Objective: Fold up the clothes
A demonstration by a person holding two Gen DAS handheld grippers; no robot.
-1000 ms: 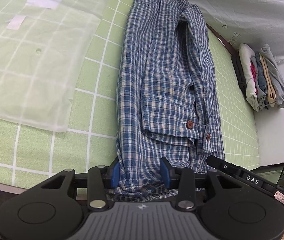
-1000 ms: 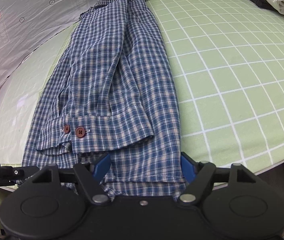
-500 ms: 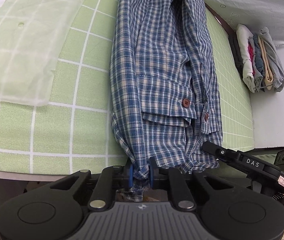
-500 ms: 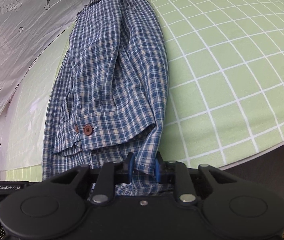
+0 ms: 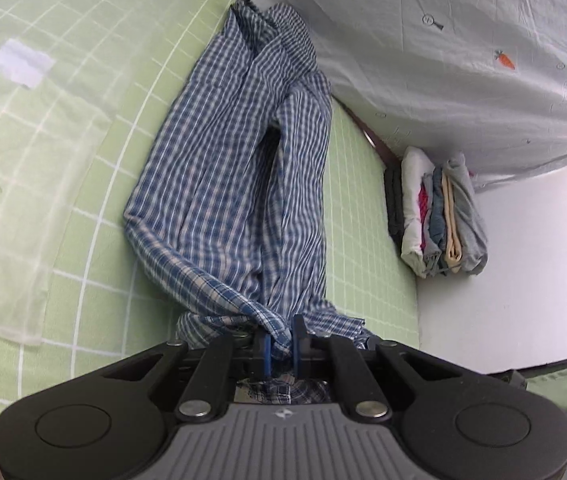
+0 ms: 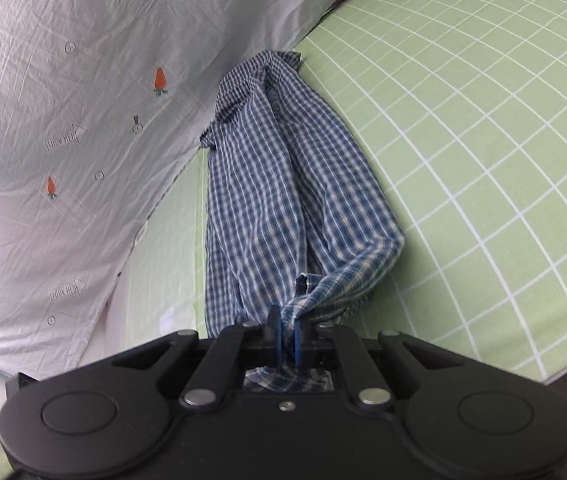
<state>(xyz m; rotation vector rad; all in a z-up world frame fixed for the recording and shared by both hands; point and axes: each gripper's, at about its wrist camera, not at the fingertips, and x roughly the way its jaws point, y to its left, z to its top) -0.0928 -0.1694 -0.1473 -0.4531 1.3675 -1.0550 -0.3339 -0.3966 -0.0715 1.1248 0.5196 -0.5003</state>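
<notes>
The green gridded surface [image 5: 95, 248] is carrying everything here, and a pale printed sheet [image 6: 63, 132] is hanging along its far edge as a backdrop. Lying lengthwise across the grid, collar at the far end beside that sheet, is the blue checked shirt [image 5: 223, 184], already narrowed into a long strip, probably so it can be doubled end over end. Its near hem is coming up off the surface. The left tool [image 5: 281, 346] is closing, with a bunched corner of the hem pinched between its blue pads. The right tool [image 6: 288, 338] is clamped almost fully together on the hem's other near corner. Gripping both corners looks like the way to keep the hem level while it is carried toward the collar. A translucent plastic sheet [image 5: 11, 200] is lying flat to the left, out of the way. At the far right a stack of folded clothes [image 5: 439, 216] is resting against the backdrop, presumably finished pieces. The backdrop is carrying small carrots and arrows lettered "LOOK HERE" [image 6: 65, 138].
</notes>
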